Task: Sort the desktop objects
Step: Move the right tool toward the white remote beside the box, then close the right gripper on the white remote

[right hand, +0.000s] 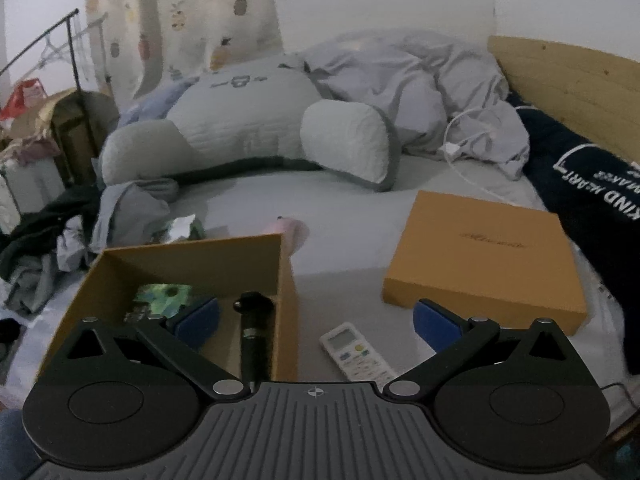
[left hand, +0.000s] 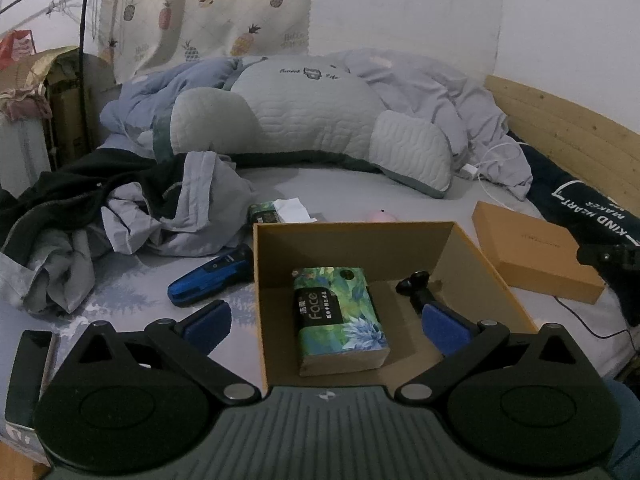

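An open brown cardboard box point(left hand: 472, 264) sits on the bed; it also shows in the right wrist view point(right hand: 286, 280). Inside lie a green "Face" tissue pack point(left hand: 338, 320) and a black handled tool point(right hand: 253, 332). My left gripper point(left hand: 326, 324) is open and empty, its fingers straddling the box's left wall above the tissue pack. My right gripper point(right hand: 316, 324) is open and empty, over the box's right wall, above a white remote control point(right hand: 356, 354) on the sheet. A blue shaver point(left hand: 210, 278) lies left of the box.
The box's flat lid point(right hand: 480, 256) lies to the right. A second tissue pack point(left hand: 276, 210) and a pink object point(left hand: 382, 215) lie behind the box. Crumpled clothes point(left hand: 120, 208) are at left, a large cushion point(left hand: 304, 120) and duvet behind, a wooden headboard point(right hand: 568, 76) at right.
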{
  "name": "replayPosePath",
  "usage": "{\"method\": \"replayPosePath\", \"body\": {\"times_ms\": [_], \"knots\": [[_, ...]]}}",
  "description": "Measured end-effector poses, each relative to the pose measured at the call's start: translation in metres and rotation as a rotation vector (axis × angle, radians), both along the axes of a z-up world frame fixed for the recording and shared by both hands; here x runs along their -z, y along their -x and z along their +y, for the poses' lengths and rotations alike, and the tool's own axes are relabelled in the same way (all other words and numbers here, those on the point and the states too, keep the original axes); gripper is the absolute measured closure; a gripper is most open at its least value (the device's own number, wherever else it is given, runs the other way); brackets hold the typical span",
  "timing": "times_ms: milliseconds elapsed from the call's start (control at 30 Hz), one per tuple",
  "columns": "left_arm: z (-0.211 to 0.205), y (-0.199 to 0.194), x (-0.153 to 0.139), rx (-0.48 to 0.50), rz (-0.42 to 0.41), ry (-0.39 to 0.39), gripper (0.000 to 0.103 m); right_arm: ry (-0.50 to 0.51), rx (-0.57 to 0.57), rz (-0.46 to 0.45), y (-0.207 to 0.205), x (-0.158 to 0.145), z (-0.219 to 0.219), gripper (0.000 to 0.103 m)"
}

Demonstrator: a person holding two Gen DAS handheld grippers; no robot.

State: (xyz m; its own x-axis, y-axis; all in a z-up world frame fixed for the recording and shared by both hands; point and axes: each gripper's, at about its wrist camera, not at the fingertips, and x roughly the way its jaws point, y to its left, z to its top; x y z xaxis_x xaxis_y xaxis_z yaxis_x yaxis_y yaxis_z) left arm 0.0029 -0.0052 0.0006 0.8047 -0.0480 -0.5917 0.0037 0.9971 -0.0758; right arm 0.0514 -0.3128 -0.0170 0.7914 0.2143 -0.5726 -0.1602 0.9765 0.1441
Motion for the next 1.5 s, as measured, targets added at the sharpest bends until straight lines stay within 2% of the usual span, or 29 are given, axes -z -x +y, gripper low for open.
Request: {"method": "replayPosePath", "body": {"times_ms": [133,267,400,633,733,933,1133,1233,1333,1500], "knots": [[-0.001,-0.002,0.001,0.007,0.002,0.001,0.0,0.041,0.007,-0.012,-0.01,0.009,-0.008,0.0],[-0.003,-0.003,0.002,0.007,0.004,0.004,0.0,0.041,0.02,0.001,-0.024,0.021,-0.019,0.0],[-0.006,-0.005,0.003,0.009,0.005,0.006,0.0,0.063,0.004,0.023,-0.023,0.026,-0.023,0.0],[-0.012,-0.01,0.007,0.014,0.015,0.006,0.0,0.05,-0.08,0.082,-0.049,0.051,-0.04,0.0],[-0.016,-0.013,0.009,0.014,0.02,0.007,0.0,0.058,-0.126,0.116,-0.048,0.063,-0.037,0.0],[-0.023,-0.019,0.014,0.014,0.037,0.009,0.0,0.137,-0.16,0.203,-0.072,0.099,-0.035,0.0],[-0.029,-0.027,0.016,0.013,0.048,0.003,0.0,0.164,-0.221,0.25,-0.096,0.124,-0.031,0.001],[-0.03,-0.031,0.017,0.008,0.053,-0.001,0.0,0.167,-0.26,0.269,-0.106,0.133,-0.029,0.005],[-0.032,-0.034,0.018,0.001,0.057,-0.001,0.0,0.173,-0.301,0.273,-0.108,0.146,-0.022,0.015],[-0.034,-0.039,0.02,-0.002,0.066,-0.004,0.0,0.207,-0.358,0.284,-0.114,0.154,-0.017,0.038]]}}
